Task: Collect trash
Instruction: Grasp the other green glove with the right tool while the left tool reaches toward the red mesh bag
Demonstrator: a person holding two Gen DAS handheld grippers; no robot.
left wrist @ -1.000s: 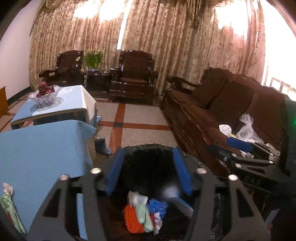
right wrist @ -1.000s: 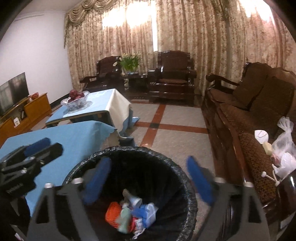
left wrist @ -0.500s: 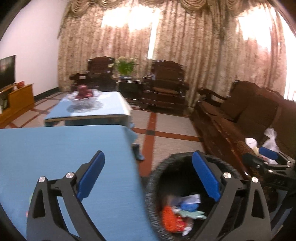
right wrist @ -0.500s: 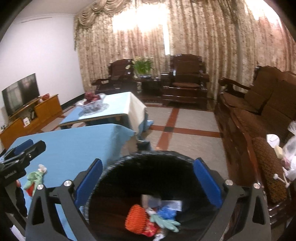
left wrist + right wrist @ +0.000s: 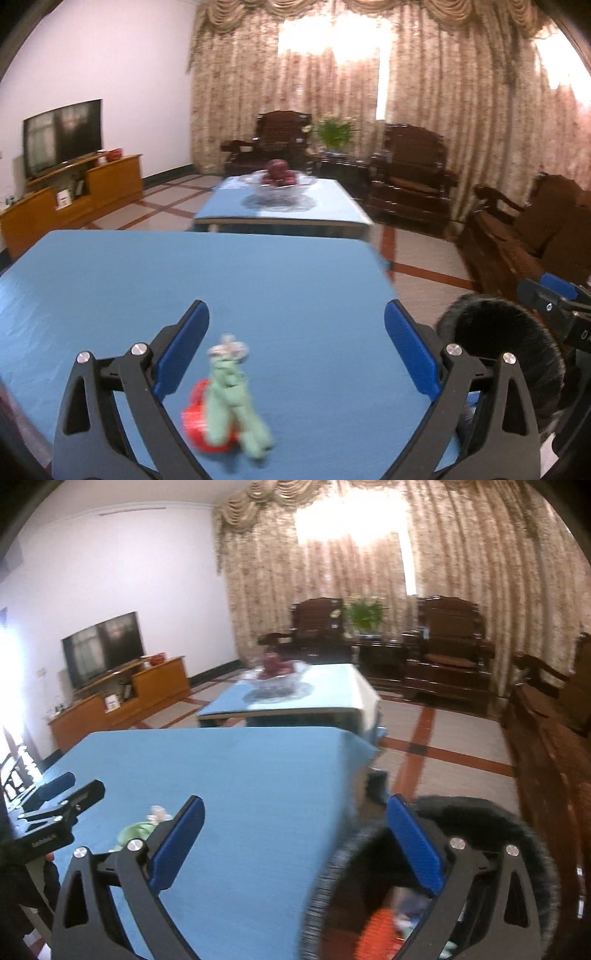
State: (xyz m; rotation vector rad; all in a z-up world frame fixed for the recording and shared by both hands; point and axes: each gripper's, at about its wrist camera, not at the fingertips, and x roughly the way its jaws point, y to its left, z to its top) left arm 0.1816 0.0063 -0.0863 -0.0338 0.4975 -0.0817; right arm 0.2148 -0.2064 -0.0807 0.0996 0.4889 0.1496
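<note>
A crumpled pale-green glove on a red wrapper (image 5: 225,410) lies on the blue table (image 5: 258,288), low between the fingers of my left gripper (image 5: 295,332), which is open and touches nothing. The same green trash (image 5: 135,830) shows in the right wrist view beside the left finger of my right gripper (image 5: 295,823), also open and empty. The black-lined bin (image 5: 476,818) stands on the floor at the table's right edge, with orange trash (image 5: 380,928) and other scraps inside. The bin (image 5: 498,343) is also at the right in the left wrist view.
My left gripper (image 5: 79,786) appears at the left over the table, and my right gripper (image 5: 539,286) pokes in above the bin. A second blue table with a fruit bowl (image 5: 277,184) stands behind. A dark wooden sofa (image 5: 546,738) lines the right; a TV cabinet (image 5: 74,195) stands left.
Both grippers swung left from above the bin towards the blue table. The left jaws widened from half closed to fully open. The green and red trash came between the left fingers.
</note>
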